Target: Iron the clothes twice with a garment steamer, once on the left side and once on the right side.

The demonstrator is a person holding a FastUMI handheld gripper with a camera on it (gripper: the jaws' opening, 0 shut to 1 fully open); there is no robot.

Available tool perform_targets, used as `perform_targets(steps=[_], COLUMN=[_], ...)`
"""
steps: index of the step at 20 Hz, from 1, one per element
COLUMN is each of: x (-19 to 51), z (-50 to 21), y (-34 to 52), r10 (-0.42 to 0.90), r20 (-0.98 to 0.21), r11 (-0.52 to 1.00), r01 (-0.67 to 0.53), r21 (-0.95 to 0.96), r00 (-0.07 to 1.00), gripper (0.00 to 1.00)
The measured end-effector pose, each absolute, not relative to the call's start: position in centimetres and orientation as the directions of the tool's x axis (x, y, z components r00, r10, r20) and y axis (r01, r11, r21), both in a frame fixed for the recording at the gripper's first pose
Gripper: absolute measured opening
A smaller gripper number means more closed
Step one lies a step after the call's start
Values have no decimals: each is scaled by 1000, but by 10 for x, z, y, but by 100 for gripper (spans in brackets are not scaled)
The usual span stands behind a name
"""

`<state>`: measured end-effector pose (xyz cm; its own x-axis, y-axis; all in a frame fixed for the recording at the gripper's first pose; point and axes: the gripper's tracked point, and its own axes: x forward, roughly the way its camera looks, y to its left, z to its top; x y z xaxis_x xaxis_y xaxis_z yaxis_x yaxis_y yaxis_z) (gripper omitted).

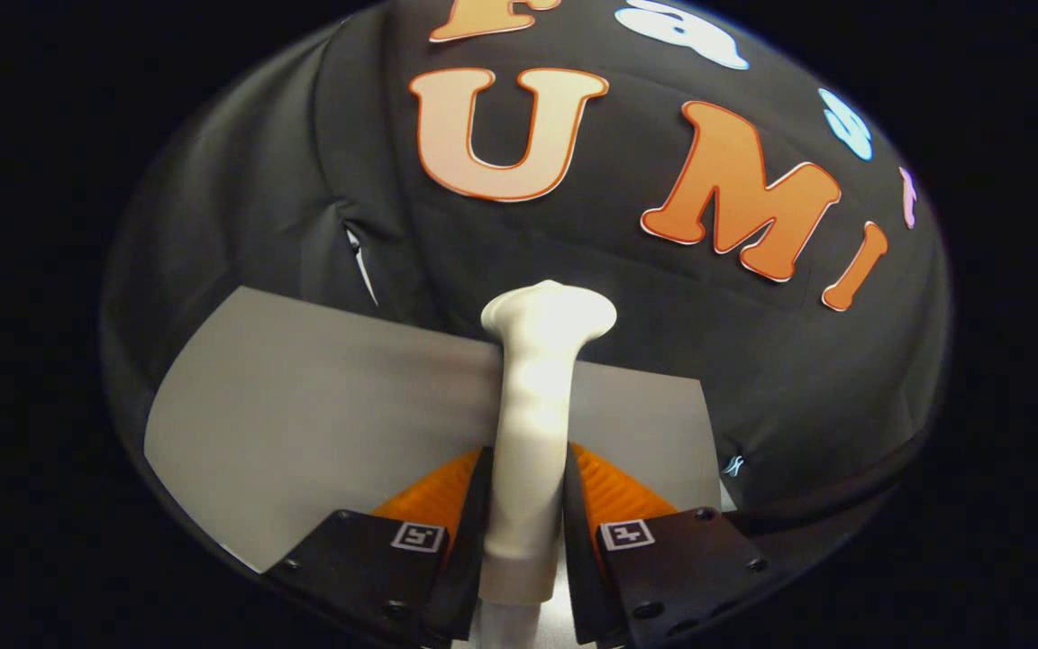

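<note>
gripper (526, 505) fingers tight on white steamer handle (532, 424), head beyond

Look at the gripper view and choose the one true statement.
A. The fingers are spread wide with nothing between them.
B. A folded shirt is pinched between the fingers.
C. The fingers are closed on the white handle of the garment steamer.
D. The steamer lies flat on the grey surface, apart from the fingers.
C: the gripper has both fingers pressed against the garment steamer's white handle, which rises between them over the grey surface.
</note>
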<state>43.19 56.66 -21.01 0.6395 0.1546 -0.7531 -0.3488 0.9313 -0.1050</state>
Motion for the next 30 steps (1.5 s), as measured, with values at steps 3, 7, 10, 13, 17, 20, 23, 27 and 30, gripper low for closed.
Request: perform_targets(steps=[3, 7, 10, 13, 17, 20, 23, 27, 30], x=[430, 420, 394, 353, 281, 220, 150, 80, 38], z=[-202, -160, -120, -99, -57, -14, 21, 56, 79], y=[562, 566, 564, 558, 540, 518, 484, 429, 374], r10=[196, 292, 352, 405, 469, 510, 519, 480, 433], r20=[-745, -639, -550, -502, -402, -281, -185, -85, -32], r11=[939, 929, 901, 878, 861, 850, 850, 876, 900], r01=[-342, -370, -433, -478, -508, -527, -527, -483, -434], r21=[-46, 13, -20, -20, 11, 17, 12, -10, -29], r00=[638, 711, 758, 764, 786, 813, 834, 873, 901], gripper=[42, 38, 38, 38, 38, 38, 38, 38, 38])
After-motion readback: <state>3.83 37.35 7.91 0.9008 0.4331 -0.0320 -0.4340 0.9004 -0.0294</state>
